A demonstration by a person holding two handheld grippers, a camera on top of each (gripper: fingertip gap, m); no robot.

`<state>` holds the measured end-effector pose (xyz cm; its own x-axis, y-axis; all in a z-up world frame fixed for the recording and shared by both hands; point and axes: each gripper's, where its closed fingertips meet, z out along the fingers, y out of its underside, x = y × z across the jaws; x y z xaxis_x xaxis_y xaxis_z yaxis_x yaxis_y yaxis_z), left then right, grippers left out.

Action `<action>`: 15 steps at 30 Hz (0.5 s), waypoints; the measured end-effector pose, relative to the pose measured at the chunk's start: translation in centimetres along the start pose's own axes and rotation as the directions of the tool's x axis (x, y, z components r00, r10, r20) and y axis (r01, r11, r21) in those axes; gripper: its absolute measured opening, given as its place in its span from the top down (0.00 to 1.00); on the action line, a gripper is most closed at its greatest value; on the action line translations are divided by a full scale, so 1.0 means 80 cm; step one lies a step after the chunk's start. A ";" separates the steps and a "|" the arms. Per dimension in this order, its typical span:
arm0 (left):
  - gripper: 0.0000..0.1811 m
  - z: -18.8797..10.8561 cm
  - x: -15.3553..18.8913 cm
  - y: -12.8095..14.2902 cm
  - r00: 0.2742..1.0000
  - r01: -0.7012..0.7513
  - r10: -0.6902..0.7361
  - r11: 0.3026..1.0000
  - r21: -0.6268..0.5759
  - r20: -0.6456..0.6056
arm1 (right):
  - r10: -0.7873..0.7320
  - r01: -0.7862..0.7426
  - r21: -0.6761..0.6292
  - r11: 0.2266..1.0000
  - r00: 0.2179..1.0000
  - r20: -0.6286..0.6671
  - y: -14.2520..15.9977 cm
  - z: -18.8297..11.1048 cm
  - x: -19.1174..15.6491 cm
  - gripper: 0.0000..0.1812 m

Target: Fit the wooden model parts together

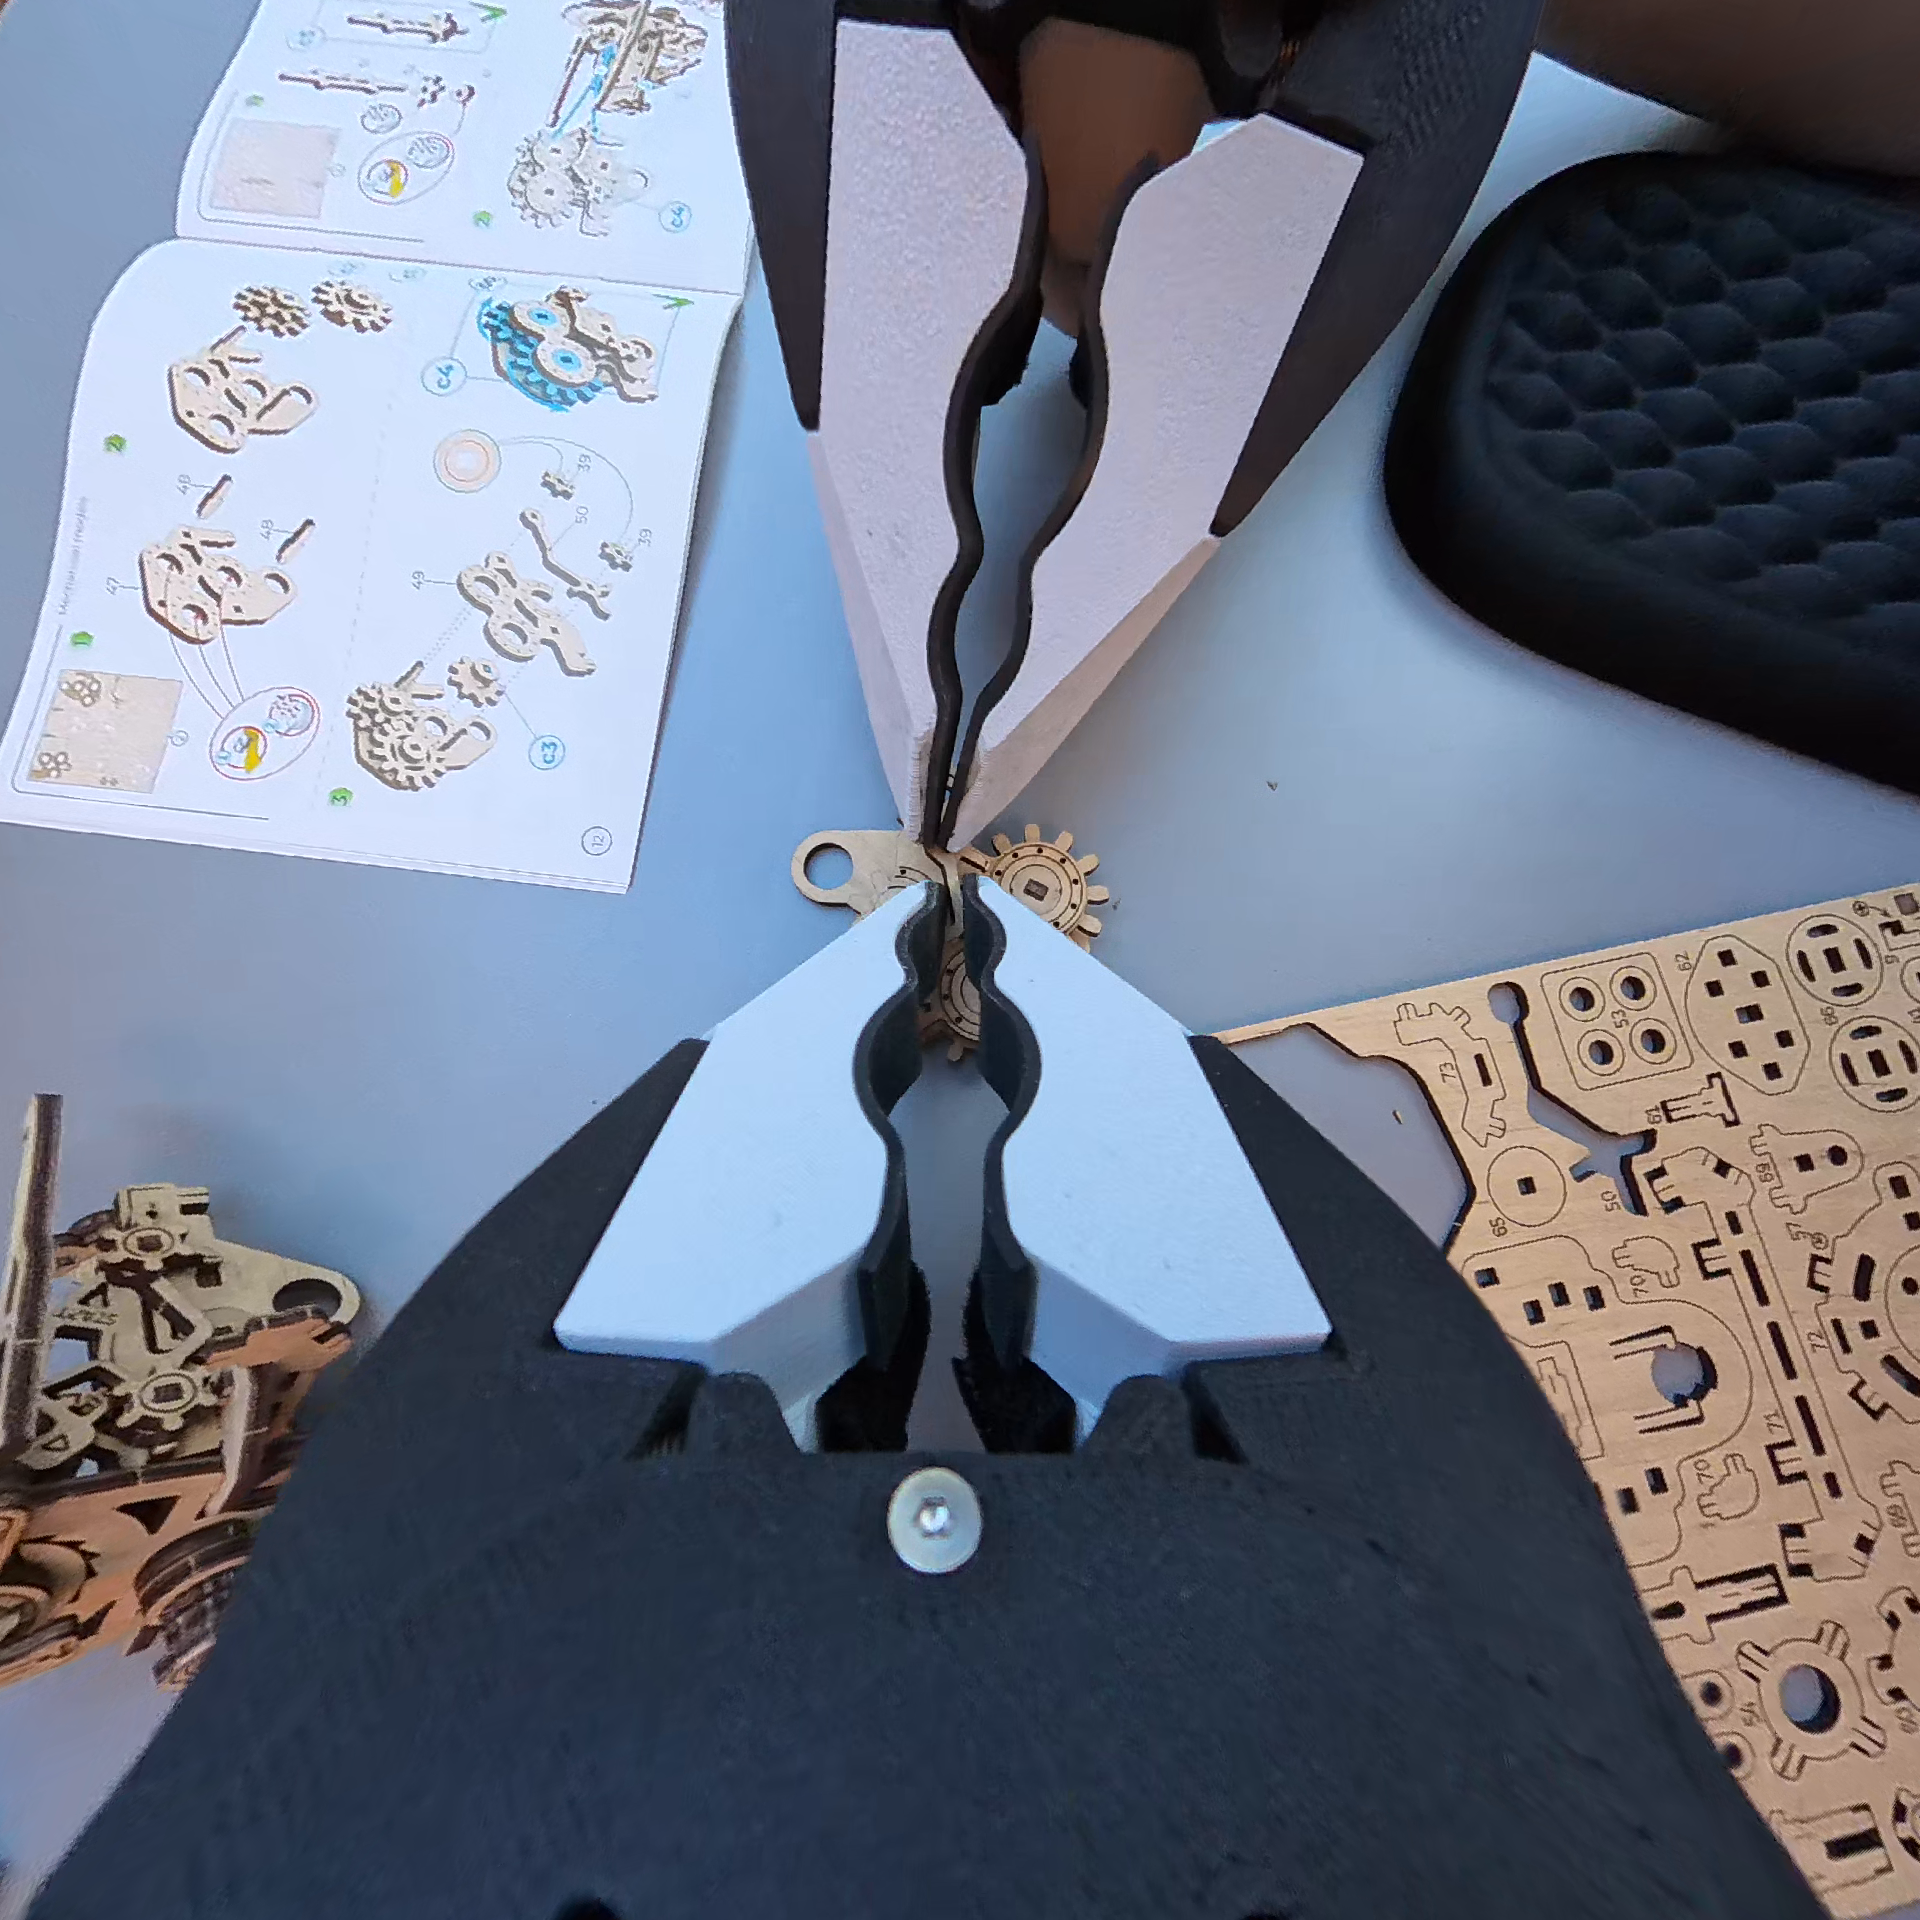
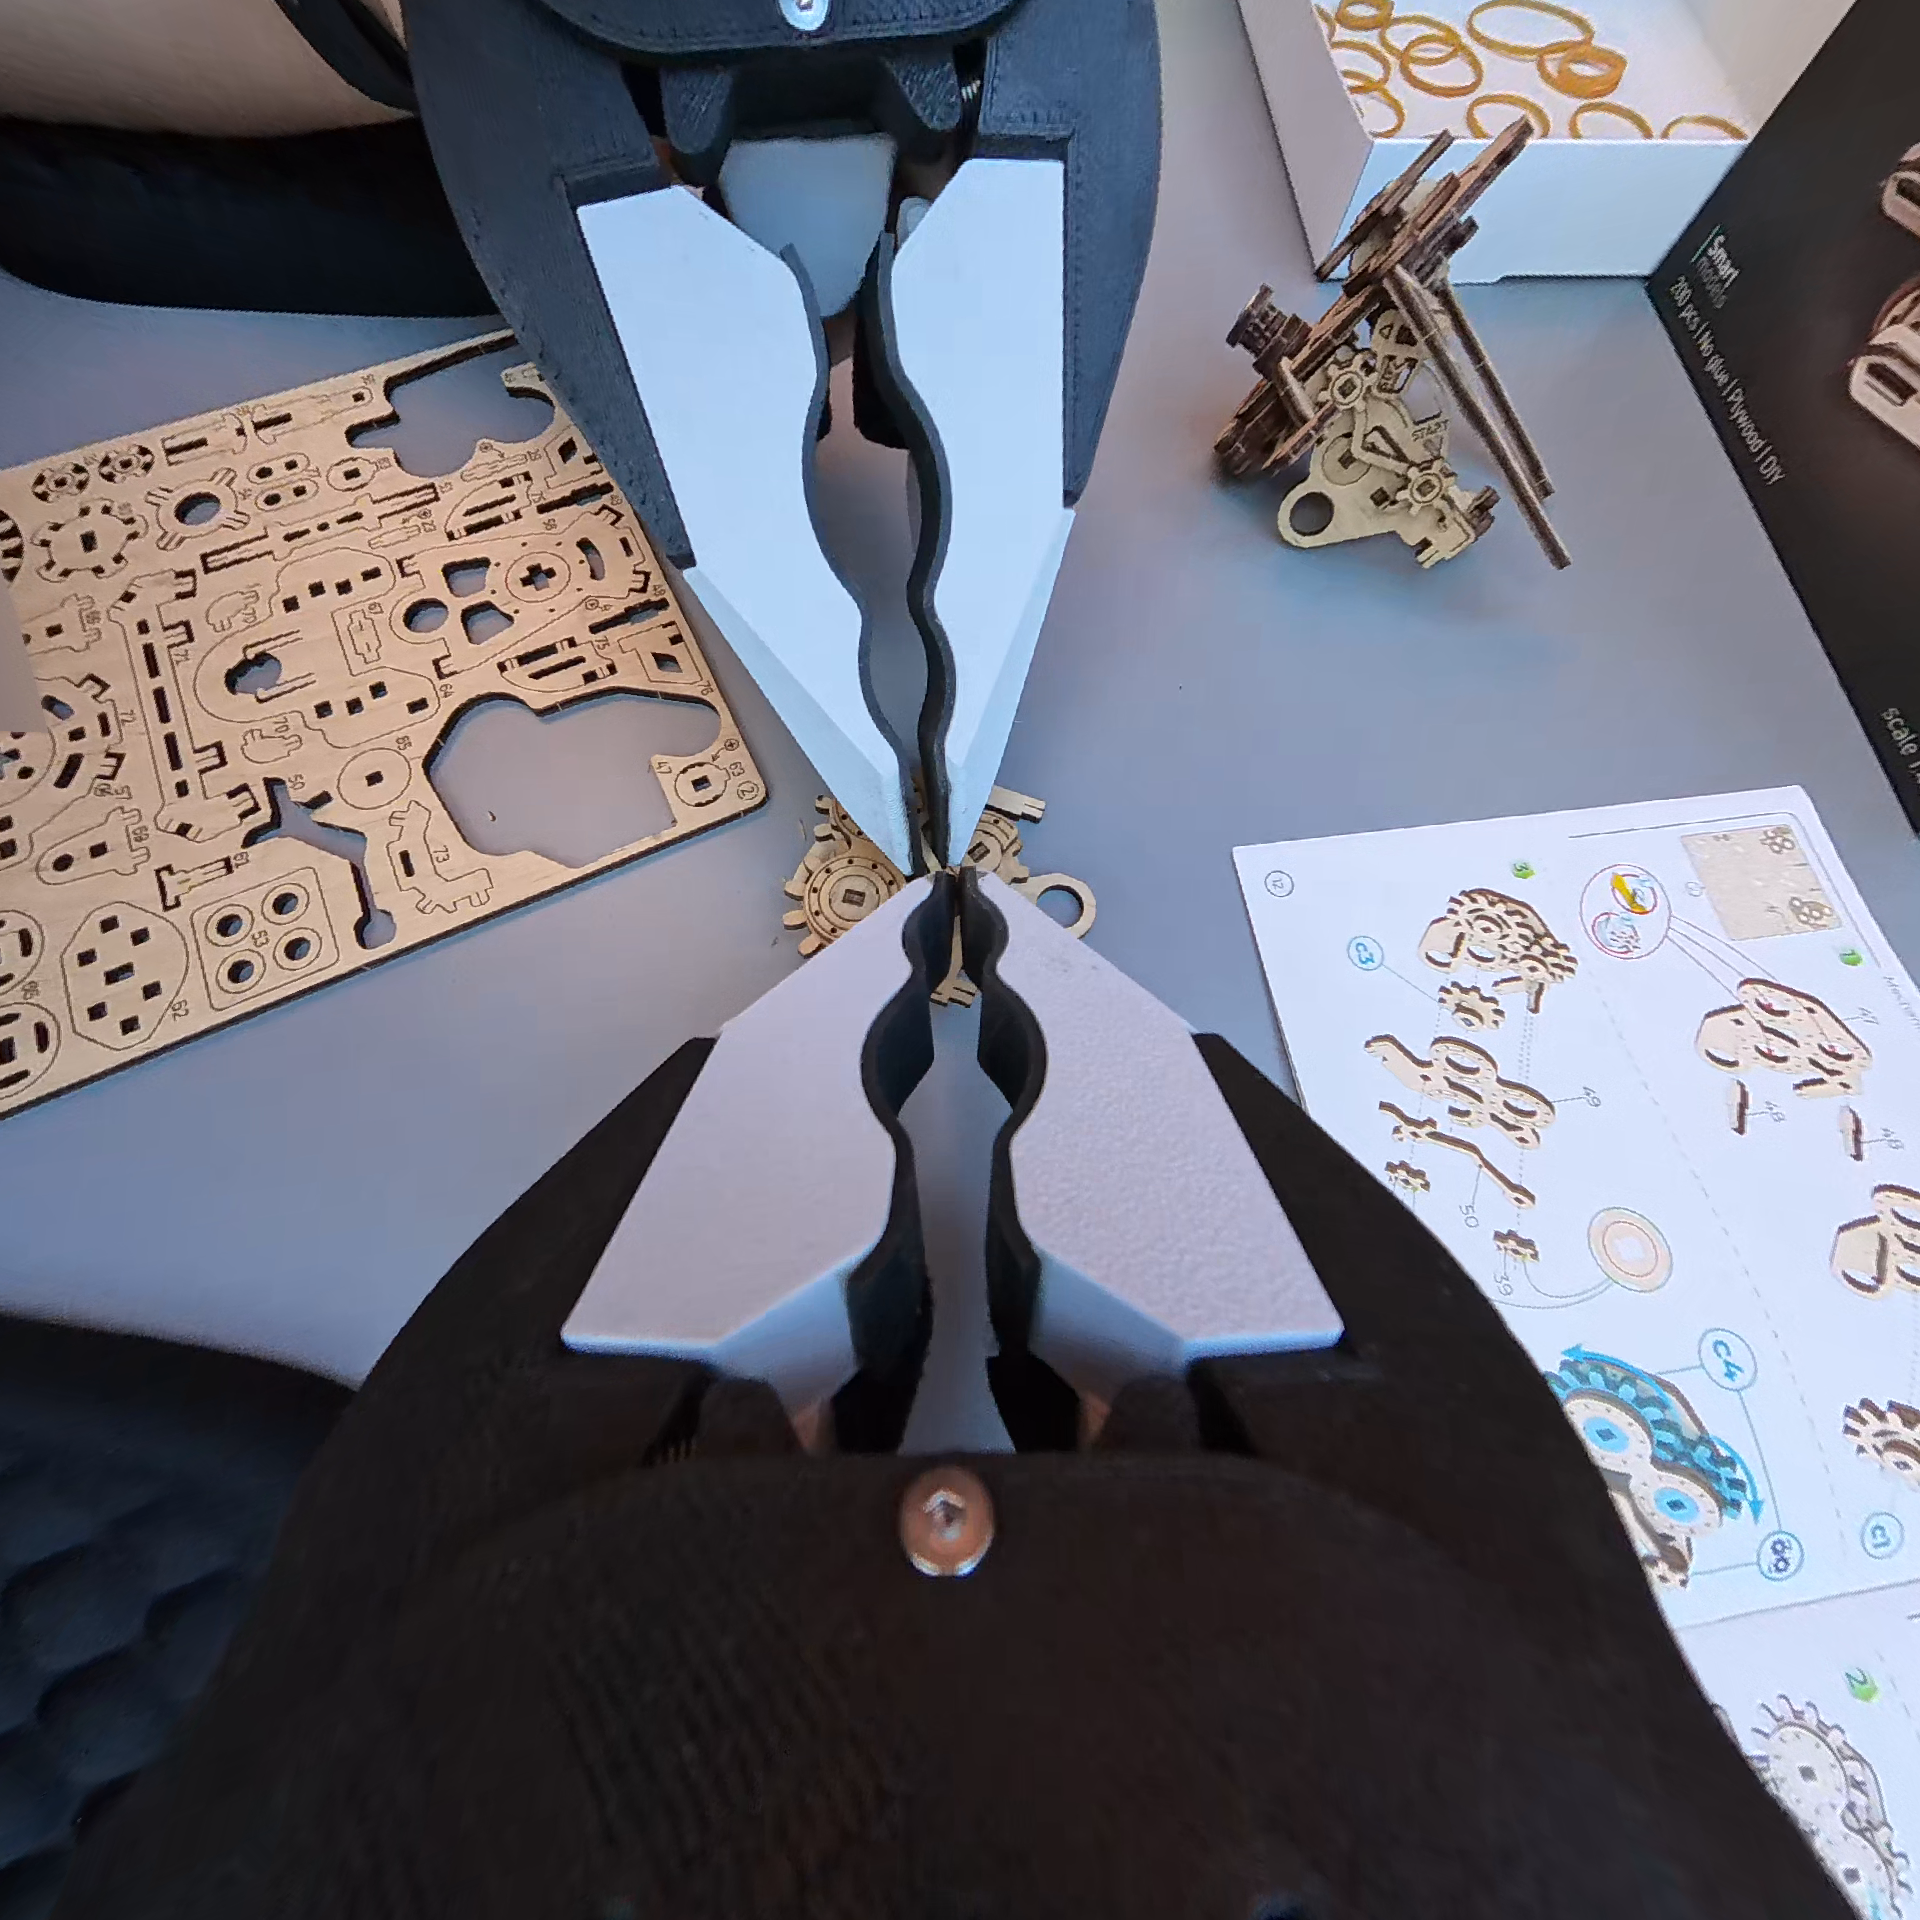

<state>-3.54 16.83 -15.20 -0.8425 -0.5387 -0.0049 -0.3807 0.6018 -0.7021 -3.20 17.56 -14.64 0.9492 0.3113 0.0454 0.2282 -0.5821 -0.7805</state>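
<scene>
A small wooden gear assembly (image 1: 1047, 885) lies on the grey table: a flat plate with a ring hole (image 1: 829, 868) and toothed gears. It also shows in the right wrist view (image 2: 844, 896). My left gripper (image 1: 948, 906) comes in from the bottom of its view, jaws closed on the assembly's thin upright edge, with a gear (image 1: 958, 1003) showing between its fingers. My right gripper (image 2: 956, 883) is closed on the same assembly from the opposite side. The two grippers meet tip to tip; the right one (image 1: 938, 831) shows at the top of the left wrist view.
An open instruction booklet (image 1: 364, 520) lies to one side. A laser-cut plywood parts sheet (image 1: 1662, 1299) lies on the other. A partly built wooden model (image 2: 1382, 416), a white box of rubber bands (image 2: 1507, 104), a dark product box (image 2: 1818, 416) and a black padded cushion (image 1: 1683, 416) surround the work spot. Less than 4 cm separates the two grippers' tips.
</scene>
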 end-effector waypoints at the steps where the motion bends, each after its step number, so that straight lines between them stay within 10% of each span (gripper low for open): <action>1: 1.00 0.000 0.000 0.000 1.000 0.010 -0.010 1.000 0.000 -0.005 | 0.007 -0.007 -0.008 1.000 1.000 0.008 0.000 0.000 0.000 0.99; 15: 1.00 -0.001 0.000 -0.002 1.000 0.019 -0.019 1.000 0.012 -0.002 | 0.096 -0.097 0.002 0.995 0.986 0.134 0.000 0.001 0.000 0.99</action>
<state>-3.48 16.77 -15.06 -0.8361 -0.5484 0.0098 -0.3916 0.5844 -0.7107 -3.21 17.59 -14.69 0.9289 0.3524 -0.1137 0.1349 -0.6081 -0.7823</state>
